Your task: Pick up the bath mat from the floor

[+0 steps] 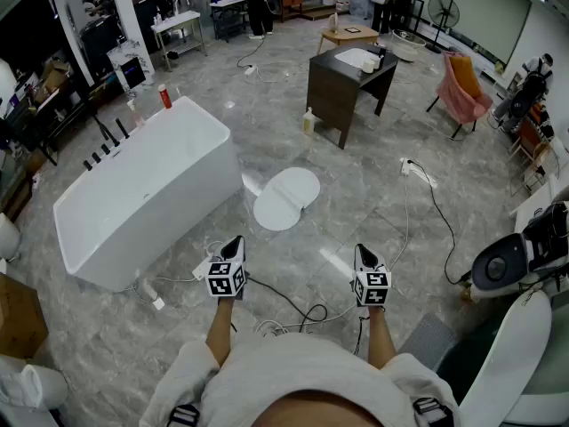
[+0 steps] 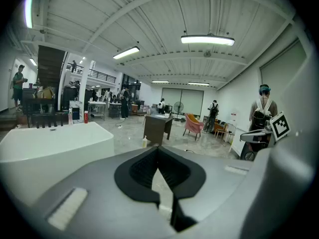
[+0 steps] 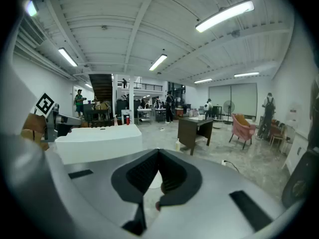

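The bath mat (image 1: 286, 198) is a white, rounded piece lying flat on the floor (image 1: 373, 203), just beside the near corner of a white freestanding bathtub (image 1: 147, 194). It lies ahead of both grippers and well apart from them; neither touches it.

The left gripper (image 1: 234, 244) and the right gripper (image 1: 362, 253) are held side by side in front of the person, tilted a little downward. In each gripper view the dark ribbed pads meet at their tips with nothing between them, so both are closed and empty. Each carries a cube with black-and-white square markers.

A red bottle (image 1: 164, 96) stands on the tub's far rim; its label is too small to read.

The floor is glossy grey stone-look tile. Black cables (image 1: 298, 310) trail across it near the grippers, and a white power strip (image 1: 416, 171) lies to the right of the mat. Beyond the mat stands a dark counter (image 1: 342, 83) with a white basin on top and a pale bottle (image 1: 308, 120) on the floor at its foot. Farther right are a pink armchair (image 1: 462, 87) and a standing fan (image 1: 442, 12), in a large open hall with a ribbed ceiling and strip lights.
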A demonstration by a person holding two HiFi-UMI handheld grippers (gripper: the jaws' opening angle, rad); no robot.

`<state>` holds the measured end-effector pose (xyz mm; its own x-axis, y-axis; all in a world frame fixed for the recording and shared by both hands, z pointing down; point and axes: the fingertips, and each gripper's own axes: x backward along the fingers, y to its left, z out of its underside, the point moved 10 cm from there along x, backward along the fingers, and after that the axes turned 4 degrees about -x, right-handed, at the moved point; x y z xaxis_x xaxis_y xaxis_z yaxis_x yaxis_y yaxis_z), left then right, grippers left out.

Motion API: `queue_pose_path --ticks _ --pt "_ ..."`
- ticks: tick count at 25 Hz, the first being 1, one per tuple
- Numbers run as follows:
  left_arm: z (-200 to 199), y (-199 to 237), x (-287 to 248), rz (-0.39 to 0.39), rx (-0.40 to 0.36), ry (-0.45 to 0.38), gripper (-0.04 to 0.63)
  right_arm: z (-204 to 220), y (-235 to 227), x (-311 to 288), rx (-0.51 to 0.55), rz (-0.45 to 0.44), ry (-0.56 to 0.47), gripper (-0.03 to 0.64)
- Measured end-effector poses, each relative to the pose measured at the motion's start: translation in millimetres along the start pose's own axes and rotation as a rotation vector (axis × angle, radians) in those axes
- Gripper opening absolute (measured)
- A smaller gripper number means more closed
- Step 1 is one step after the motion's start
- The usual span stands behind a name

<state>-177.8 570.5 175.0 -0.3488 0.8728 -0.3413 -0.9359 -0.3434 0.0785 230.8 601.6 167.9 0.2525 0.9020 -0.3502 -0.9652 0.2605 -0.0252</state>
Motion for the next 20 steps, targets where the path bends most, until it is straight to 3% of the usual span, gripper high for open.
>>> queue_pose_path --ticks 14,15,16,17,18,20 --pt "1 -12 3 0.035 0.001 -0.013 0.014 1 -1 9 -0.005 -0.005 -0.012 0.015" --pt "1 -13 2 0.058 0.006 -0.018 0.041 1 -1 9 -0.011 -0.018 -0.02 0.015" --pt "2 -15 1 0.083 0.014 -0.022 0.18 1 0 9 -0.015 -0.037 -0.025 0.039" --pt "3 -17 0 0.103 0.021 -0.024 0.253 2 -1 8 -0.015 -0.056 -0.025 0.194" --pt "4 -20 -2 0.115 0.024 -0.023 0.276 3 -1 8 -0.01 -0.071 -0.022 0.252" --pt "6 -28 -4 0.128 0.021 -0.015 0.281 4 -3 9 0.004 -0.08 -0.013 0.255"
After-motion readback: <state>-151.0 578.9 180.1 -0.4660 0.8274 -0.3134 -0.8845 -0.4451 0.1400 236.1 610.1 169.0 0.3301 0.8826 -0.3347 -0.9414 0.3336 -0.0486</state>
